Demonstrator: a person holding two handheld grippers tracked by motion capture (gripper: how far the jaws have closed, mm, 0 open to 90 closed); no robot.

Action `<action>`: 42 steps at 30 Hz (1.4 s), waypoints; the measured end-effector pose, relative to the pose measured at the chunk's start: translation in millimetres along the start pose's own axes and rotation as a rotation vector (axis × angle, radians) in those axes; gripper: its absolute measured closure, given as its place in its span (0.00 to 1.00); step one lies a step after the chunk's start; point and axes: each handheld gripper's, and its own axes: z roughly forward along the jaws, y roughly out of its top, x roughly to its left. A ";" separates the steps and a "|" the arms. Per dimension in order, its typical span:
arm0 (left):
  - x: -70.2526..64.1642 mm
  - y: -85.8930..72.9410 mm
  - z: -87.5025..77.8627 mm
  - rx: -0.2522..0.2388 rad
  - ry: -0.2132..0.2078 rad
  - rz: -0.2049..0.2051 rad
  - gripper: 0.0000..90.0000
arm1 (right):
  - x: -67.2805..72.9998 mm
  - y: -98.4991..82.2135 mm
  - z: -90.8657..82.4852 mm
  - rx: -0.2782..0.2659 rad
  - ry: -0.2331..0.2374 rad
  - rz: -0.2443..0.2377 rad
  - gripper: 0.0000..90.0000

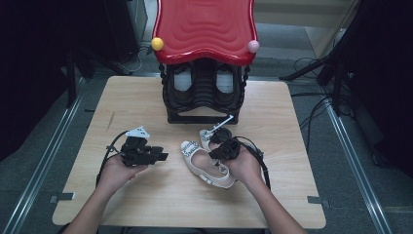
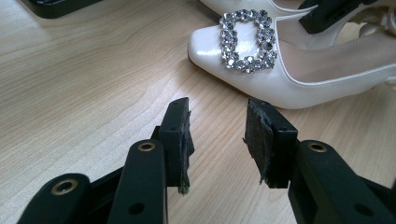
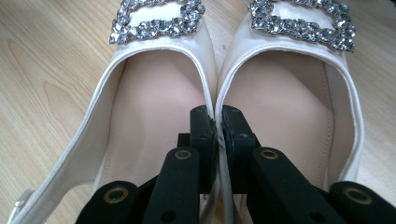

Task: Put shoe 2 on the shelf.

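While the right gripper (image 3: 217,122) pinches both glossy white shoes' (image 3: 212,70) adjoining walls, the left gripper (image 2: 217,140) gapes empty short of a rhinestone buckle (image 2: 247,39).

Bare surface (image 1: 146,195) open left and near; left tongs (image 1: 163,157) have a clear lane there, jaws apart. 2 white shoes (image 1: 207,163) block centre-right, side by side and touching, no gap between. Black rack (image 1: 202,97) under red top (image 1: 204,27) walls off far centre.
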 end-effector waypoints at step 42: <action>12.3 -3.9 -6.9 -0.005 0.013 -0.016 0.68 | 9.9 108.4 -167.1 -0.084 0.151 -0.529 0.96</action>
